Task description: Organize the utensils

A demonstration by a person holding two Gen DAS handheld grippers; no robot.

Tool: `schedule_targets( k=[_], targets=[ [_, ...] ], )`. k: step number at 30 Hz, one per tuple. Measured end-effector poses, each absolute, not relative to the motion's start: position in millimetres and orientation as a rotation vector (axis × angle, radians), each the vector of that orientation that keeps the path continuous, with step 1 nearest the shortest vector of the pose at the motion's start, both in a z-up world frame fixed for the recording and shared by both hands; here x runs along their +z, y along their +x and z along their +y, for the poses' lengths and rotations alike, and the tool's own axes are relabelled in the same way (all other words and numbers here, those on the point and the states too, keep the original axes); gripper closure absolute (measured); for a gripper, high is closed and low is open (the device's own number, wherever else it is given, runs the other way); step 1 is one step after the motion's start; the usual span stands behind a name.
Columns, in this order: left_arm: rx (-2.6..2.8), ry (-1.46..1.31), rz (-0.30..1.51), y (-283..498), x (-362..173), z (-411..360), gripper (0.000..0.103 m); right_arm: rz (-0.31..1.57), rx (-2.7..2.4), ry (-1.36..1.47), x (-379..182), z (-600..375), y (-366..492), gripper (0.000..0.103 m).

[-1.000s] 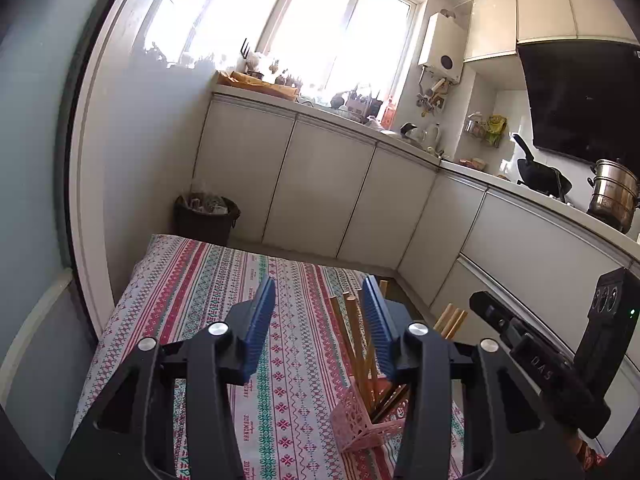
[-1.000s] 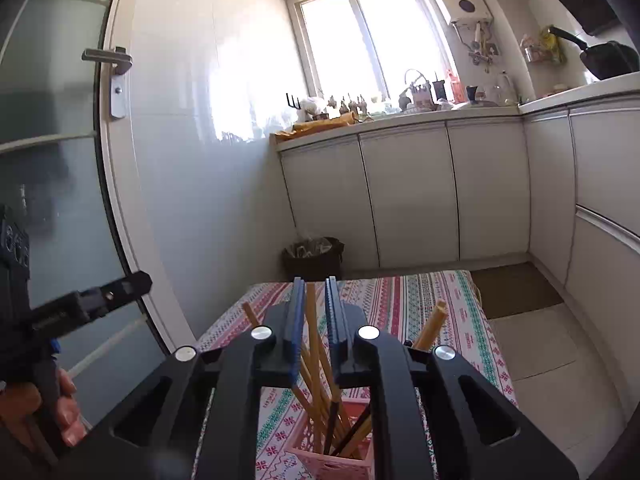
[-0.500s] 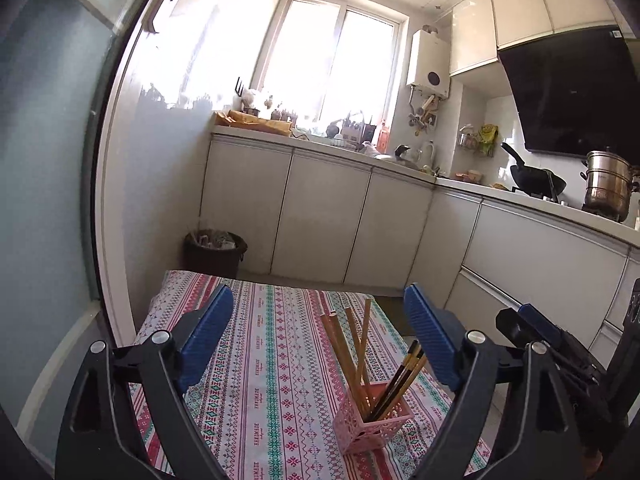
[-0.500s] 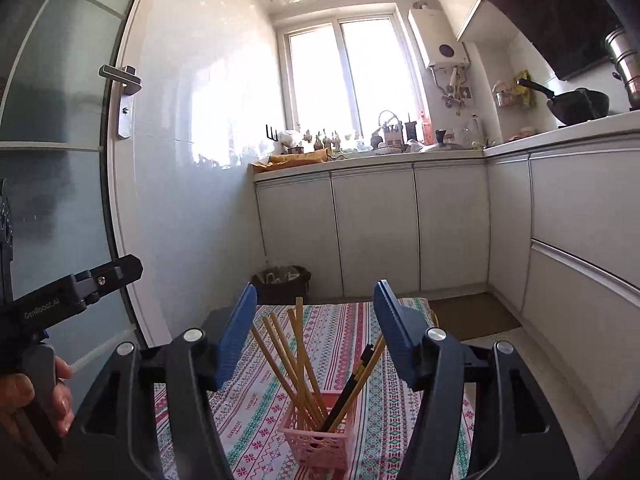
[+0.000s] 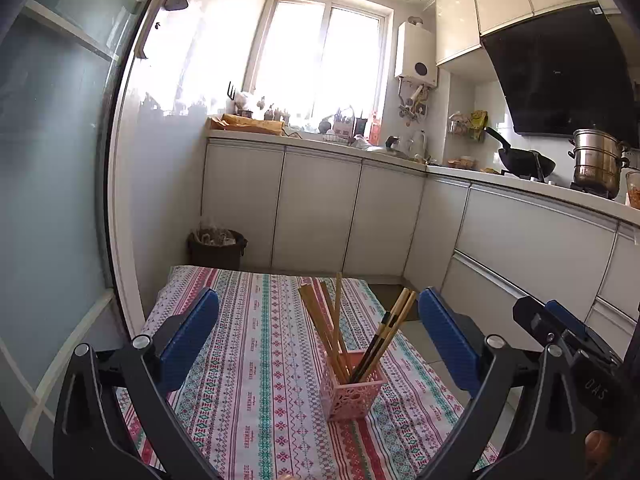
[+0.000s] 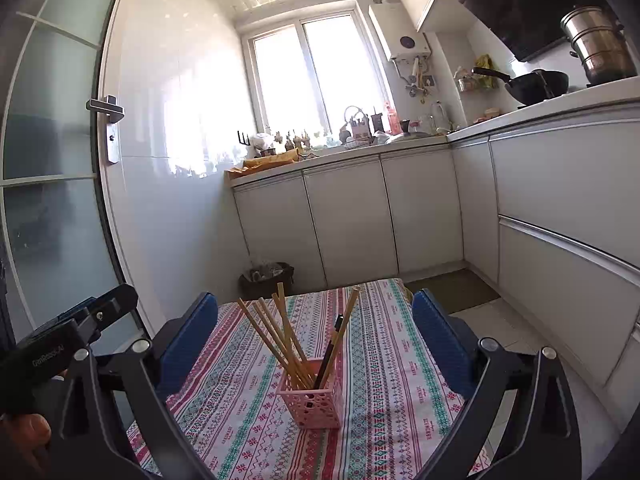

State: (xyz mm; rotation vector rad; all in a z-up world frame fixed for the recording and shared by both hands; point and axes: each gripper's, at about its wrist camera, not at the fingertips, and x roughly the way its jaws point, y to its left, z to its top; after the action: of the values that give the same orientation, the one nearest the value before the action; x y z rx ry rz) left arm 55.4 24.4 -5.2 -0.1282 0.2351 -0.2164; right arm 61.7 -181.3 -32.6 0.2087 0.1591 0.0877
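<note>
left wrist view: chopsticks [image 5: 336, 336] stand in pink lattice plastic holder [image 5: 354, 394]; left gripper [image 5: 318, 332] and right gripper [image 6: 314, 330] jaws opening, empty; looks like the release step, next check for stray utensils.

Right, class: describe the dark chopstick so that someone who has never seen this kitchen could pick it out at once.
Find the table with the striped patterned cloth in front of the white cabinets. On it stands a pink lattice basket holding upright chopsticks. The dark chopstick leans on the right side; it is black, while nearly all the others are pale wood.
</note>
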Motion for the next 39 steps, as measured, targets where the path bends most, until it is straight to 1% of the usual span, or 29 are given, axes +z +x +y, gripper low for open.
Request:
schedule_targets(
  k=[10, 14, 29, 39],
  targets=[
    [-0.192, -0.053, 0.254, 10.9, 0.3, 8.1, 0.007, 0.193, -0.009, 0.223, -29.5, -190.6, 18.3, 0.007],
    [-0.162, -0.048, 0.219, -7.8, 3.7, 2.8, 0.007, 0.226, -0.028, 0.218, -28.7, -196.3, 3.1, 0.007],
    [-0.192, -0.041, 0.307, -37.3, 14.3, -14.2, 0.007, 0.249, -0.110, 0.221, -24.4, -212.5, -41.8, 0.007],
    [-0.209, -0.040, 0.291, -71.2, 21.5, -24.8, 0.007, 0.262, -0.114, 0.220, -16.0, -211.0, -74.8, 0.007]
  ],
)
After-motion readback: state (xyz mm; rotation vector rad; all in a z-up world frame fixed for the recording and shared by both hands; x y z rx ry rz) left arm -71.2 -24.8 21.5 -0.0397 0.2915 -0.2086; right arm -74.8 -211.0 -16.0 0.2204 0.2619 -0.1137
